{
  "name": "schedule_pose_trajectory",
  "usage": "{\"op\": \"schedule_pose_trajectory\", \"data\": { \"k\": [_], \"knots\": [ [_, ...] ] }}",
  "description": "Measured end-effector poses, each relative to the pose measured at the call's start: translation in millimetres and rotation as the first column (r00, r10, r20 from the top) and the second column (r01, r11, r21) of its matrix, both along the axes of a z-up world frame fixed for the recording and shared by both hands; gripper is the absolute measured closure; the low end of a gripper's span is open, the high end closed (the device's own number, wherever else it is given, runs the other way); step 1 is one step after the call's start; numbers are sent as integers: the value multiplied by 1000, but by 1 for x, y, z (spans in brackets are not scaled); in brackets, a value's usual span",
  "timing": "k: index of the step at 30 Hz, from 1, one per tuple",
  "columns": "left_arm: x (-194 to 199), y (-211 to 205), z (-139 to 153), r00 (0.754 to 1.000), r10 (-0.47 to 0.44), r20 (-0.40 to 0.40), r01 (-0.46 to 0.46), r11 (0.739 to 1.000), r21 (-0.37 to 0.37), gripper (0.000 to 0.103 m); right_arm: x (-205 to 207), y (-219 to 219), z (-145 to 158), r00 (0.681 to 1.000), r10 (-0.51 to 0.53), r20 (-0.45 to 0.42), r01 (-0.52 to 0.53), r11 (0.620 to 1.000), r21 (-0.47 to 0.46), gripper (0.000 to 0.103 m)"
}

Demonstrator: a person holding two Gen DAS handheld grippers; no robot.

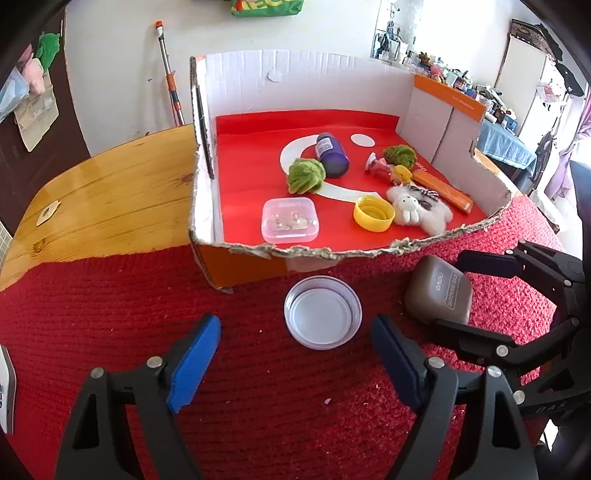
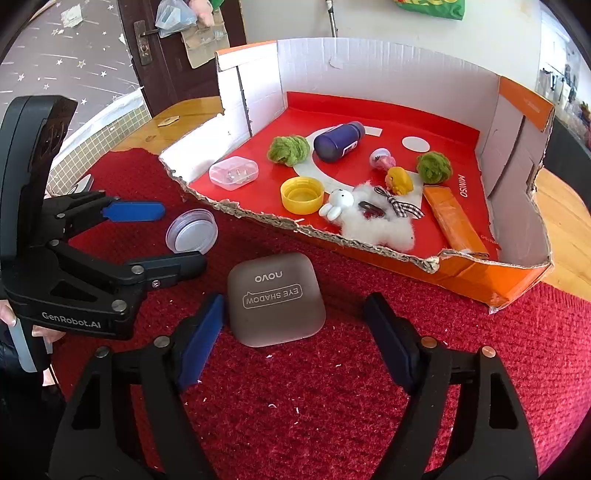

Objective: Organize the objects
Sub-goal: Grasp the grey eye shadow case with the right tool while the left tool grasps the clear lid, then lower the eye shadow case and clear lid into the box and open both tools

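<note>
Left gripper [image 1: 295, 369] spread wide before clear lid [image 1: 322, 312], right gripper [image 2: 295, 339] agape around eyeshadow case [image 2: 275, 299], both near box's torn front edge [image 1: 332, 253], red mat [image 1: 258, 424] bare behind.

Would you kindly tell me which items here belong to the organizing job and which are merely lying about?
Job:
- clear lid, between the left gripper fingers
- eye shadow case, before the right gripper
- cardboard box with items already inside

Lying about:
- mop handle
- green bag
- door
</note>
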State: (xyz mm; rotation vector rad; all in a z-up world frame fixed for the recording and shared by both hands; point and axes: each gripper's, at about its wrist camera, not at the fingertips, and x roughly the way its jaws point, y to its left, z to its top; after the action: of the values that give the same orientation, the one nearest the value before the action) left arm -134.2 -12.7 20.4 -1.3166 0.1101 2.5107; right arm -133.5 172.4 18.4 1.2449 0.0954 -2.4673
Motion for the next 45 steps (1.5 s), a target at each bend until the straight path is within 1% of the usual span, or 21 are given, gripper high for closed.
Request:
{"op": "schedule_pose_trajectory", "data": {
  "k": [2, 5, 7, 8, 9, 10, 12, 13, 14, 15, 17, 22, 28, 33, 37, 45],
  "knots": [
    [0, 1, 0, 1000, -3, -4, 3, 1000, 0, 20, 0, -1, 0, 1000, 4, -3, -4, 1000, 7, 28],
    [1, 2, 0, 1000, -7, -14, 7, 1000, 4, 26, 1, -4, 0, 1000, 11, -7, -11, 1000, 12, 29],
    [1, 2, 1, 1000, -10, -20, 10, 1000, 9, 31, 0, -5, -1, 1000, 14, -11, -13, 1000, 16, 30],
    [2, 3, 1, 1000, -10, -23, 11, 1000, 11, 32, 0, -6, -1, 1000, 16, -13, -16, 1000, 16, 33],
    [2, 3, 1, 1000, -12, -25, 13, 1000, 14, 35, 1, -7, -1, 1000, 18, -15, -18, 1000, 16, 36],
    [3, 3, 2, 999, -15, -29, 16, 1000, 19, 41, 1, -8, -1, 1000, 21, -19, -21, 1000, 22, 41],
    [4, 3, 2, 999, -20, -30, 20, 999, 27, 45, 1, -10, -1, 999, 30, -21, -29, 999, 24, 45],
    [5, 3, 3, 999, -23, -32, 24, 999, 30, 50, 2, -11, -1, 999, 38, -23, -38, 999, 22, 51],
    [6, 3, 3, 999, -29, -32, 30, 999, 38, 53, 3, -11, 0, 999, 44, -24, -44, 999, 21, 52],
    [7, 3, 4, 999, -36, -31, 37, 998, 46, 60, 4, -13, 0, 999, 47, -28, -46, 998, 30, 52],
    [10, 3, 4, 999, -41, -32, 42, 998, 53, 61, 5, -14, -1, 998, 51, -33, -50, 998, 35, 52],
    [18, 3, 7, 998, -43, -34, 46, 996, 72, 61, 12, -14, 1, 998, 57, -29, -57, 998, 9, 52],
    [33, 3, 18, 997, -50, -63, 55, 995, 83, 61, 26, -15, 6, 997, 65, -30, -65, 998, -6, 52],
    [46, 3, 28, 995, -46, -89, 54, 994, 93, 61, 36, -12, 15, 997, 56, -51, -56, 998, -5, 52],
    [54, 3, 33, 994, -44, -102, 54, 994, 97, 61, 44, -9, 21, 996, 48, -69, -49, 999, -7, 52],
    [64, 6, 40, 992, -48, -120, 60, 993, 99, 61, 55, -3, 25, 996, 37, -76, -38, 999, -14, 52]
  ]
}}
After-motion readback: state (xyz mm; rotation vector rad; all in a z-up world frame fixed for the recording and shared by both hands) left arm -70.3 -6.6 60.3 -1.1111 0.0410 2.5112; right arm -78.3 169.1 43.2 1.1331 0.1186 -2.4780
